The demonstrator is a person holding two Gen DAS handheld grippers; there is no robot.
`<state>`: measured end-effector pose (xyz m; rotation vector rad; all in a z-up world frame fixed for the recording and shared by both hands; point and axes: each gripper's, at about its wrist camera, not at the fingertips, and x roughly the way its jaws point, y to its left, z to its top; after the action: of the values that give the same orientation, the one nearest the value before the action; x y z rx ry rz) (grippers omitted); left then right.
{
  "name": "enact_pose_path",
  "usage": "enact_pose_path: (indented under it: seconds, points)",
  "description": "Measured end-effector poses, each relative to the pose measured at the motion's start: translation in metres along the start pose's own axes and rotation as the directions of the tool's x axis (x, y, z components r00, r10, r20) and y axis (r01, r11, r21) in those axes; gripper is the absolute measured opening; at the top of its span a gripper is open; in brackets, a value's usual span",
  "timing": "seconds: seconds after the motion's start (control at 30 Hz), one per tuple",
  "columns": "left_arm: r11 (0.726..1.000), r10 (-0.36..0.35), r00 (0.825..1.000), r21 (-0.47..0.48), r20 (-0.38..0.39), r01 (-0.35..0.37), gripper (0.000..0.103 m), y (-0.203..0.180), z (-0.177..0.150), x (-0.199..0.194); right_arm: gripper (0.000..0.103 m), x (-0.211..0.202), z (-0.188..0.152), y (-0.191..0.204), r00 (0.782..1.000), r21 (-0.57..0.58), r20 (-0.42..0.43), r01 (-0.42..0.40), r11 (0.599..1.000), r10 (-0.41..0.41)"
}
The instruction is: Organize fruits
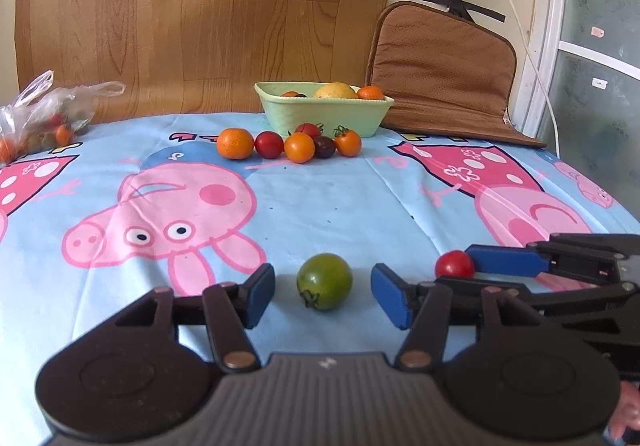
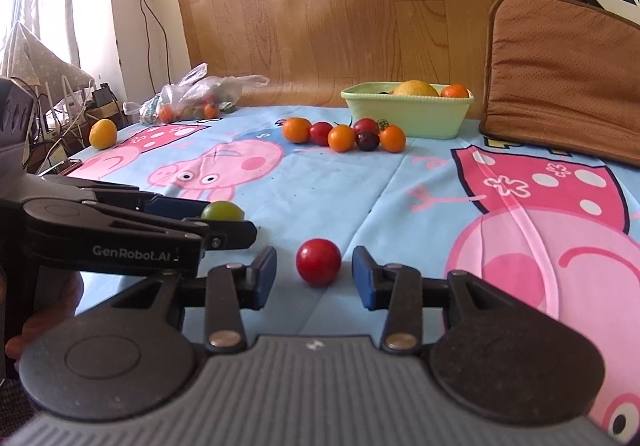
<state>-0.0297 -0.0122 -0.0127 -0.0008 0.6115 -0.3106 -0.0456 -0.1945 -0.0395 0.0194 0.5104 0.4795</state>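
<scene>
A green tomato (image 1: pixel 324 281) lies on the cartoon-pig tablecloth between the blue pads of my left gripper (image 1: pixel 324 295). A gap shows on each side, so the gripper is open. A small red tomato (image 2: pixel 318 261) lies the same way between the pads of my right gripper (image 2: pixel 315 275), untouched, with that gripper open too. The two grippers sit side by side near the table's front. At the back stands a pale green basket (image 1: pixel 320 118) holding a yellow fruit (image 1: pixel 335 91) and a mandarin (image 1: pixel 370 92).
A row of orange, red and dark tomatoes with a mandarin (image 1: pixel 235 143) lies just in front of the basket. A plastic bag of fruit (image 2: pixel 192 98) and a loose yellow fruit (image 2: pixel 103 133) sit at the back left. A brown cushion (image 2: pixel 560 78) leans at the back right.
</scene>
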Motion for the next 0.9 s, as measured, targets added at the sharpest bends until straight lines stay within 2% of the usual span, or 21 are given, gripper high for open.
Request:
enact_pose_path:
  seconds: [0.13,0.23,0.37,0.73,0.83,0.9]
  points:
    - [1.0,0.005,1.0,0.018,-0.006,-0.005,0.055,-0.003,0.001,0.003,0.042,0.003,0.001,-0.001,1.0,0.008,-0.016,0.006,1.0,-0.006]
    - [0.999,0.014,1.0,0.036,0.001,-0.014,0.035,-0.006,0.0,0.002,0.028,0.005,0.001,-0.001,0.999,0.012,-0.019,0.028,1.0,-0.028]
    - [1.0,0.01,1.0,0.014,0.005,-0.01,0.03,-0.003,0.0,0.001,0.028,0.005,0.001,0.003,0.999,-0.006,-0.021,0.047,0.999,-0.047]
    - [0.999,0.025,1.0,0.031,-0.006,-0.024,0.03,-0.008,0.002,0.001,0.028,0.006,0.002,0.009,0.996,-0.03,-0.03,0.085,0.996,-0.086]
    - [0.999,0.04,0.999,0.034,-0.032,-0.039,0.03,-0.009,0.008,0.001,0.027,0.006,0.005,0.007,0.996,-0.018,-0.045,0.077,0.997,-0.078]
    - [0.999,0.041,0.999,0.035,-0.02,-0.04,0.03,-0.009,0.015,-0.004,0.027,0.007,0.007,0.008,0.995,-0.027,-0.052,0.085,0.996,-0.086]
